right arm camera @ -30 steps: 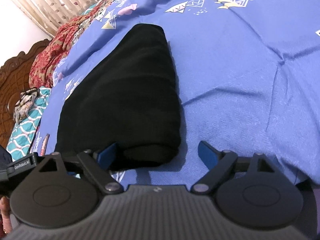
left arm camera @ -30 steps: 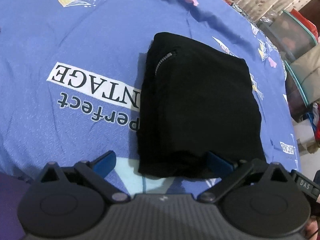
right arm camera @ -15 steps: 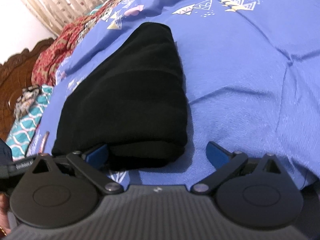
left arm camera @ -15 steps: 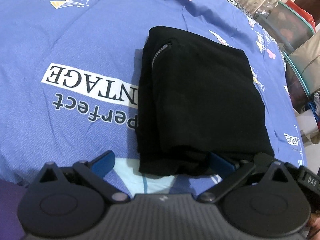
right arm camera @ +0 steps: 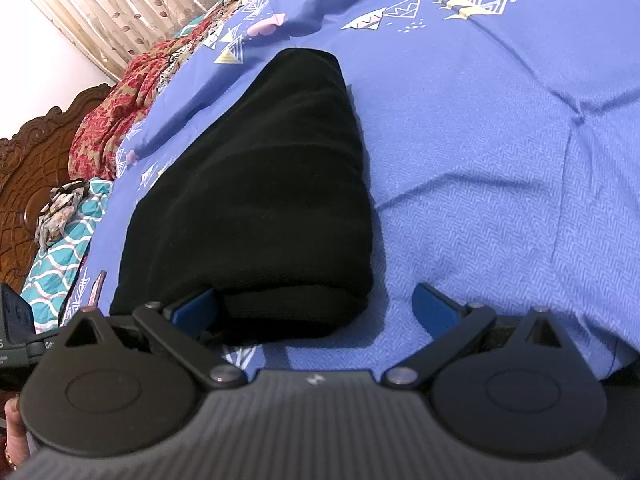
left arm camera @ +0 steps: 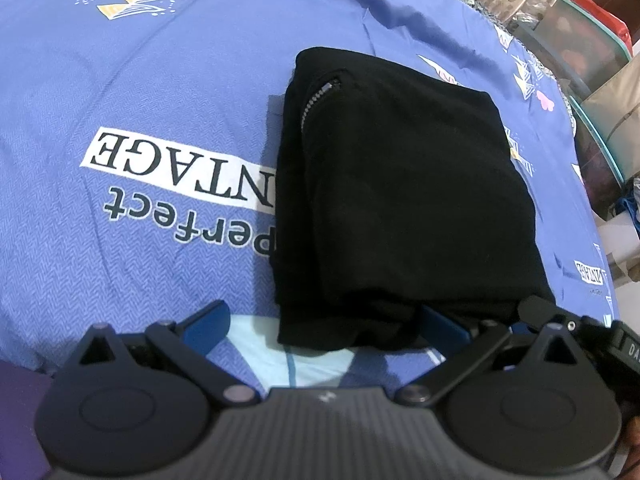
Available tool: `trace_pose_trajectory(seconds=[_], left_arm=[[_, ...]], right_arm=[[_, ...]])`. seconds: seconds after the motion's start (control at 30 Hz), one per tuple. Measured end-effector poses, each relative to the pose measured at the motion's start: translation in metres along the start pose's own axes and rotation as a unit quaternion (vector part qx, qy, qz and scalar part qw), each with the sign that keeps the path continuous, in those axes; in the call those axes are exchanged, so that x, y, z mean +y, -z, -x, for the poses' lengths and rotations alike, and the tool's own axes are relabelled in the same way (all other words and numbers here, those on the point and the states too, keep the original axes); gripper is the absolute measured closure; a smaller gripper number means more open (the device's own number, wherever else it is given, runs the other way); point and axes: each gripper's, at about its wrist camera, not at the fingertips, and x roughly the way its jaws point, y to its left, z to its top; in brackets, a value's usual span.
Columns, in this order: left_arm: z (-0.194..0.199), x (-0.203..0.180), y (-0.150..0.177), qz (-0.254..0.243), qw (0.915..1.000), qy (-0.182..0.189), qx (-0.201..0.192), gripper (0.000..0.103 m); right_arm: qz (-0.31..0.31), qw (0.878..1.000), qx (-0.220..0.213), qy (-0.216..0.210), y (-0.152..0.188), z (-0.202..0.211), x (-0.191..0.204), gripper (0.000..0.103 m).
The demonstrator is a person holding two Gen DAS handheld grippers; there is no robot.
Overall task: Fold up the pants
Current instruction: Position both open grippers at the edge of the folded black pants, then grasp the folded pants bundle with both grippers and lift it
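Though both grippers sit at their near edge, the pants (left arm camera: 400,200) already lie as a compact folded stack mid-bed (left arm camera: 160,80) (zipper showing). Left gripper (left arm camera: 324,320) released, right gripper (right arm camera: 316,304) released; folding looks essentially done.

Blue printed bedspread (left arm camera: 160,80), carved wooden headboard (right arm camera: 24,168), leaf-patterned curtains (right arm camera: 120,4)

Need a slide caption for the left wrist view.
Open left gripper at near edge of folded black pants on blue bedsheet.

Left tool (left arm camera: 326,324) and right tool (right arm camera: 316,306) both low, jaws spread wide.
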Motion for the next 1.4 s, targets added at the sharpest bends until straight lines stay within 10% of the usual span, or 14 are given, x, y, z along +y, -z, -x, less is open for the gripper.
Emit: trace_pose_trajectory(seconds=[0.7,1.03,1.4], left_arm=[[0.002,-0.005,-0.001,-0.028,0.9996,-0.008,0.003,0.0],[0.069,0.025,-0.038,0.006,0.9942,0.075,-0.077,0.0],[-0.022,0.032,-0.083,0.026,0.9962,0.083,0.0,0.0]], right_arm=[[-0.018,1.0,-0.008,-0.023,0.0,0.004,-0.007,0.0],[0.021,0.996,-0.073,-0.052,-0.03,0.053,-0.011,0.0],[0.029,0.996,-0.009,-0.08,-0.072,-0.017,-0.024,0.005]])
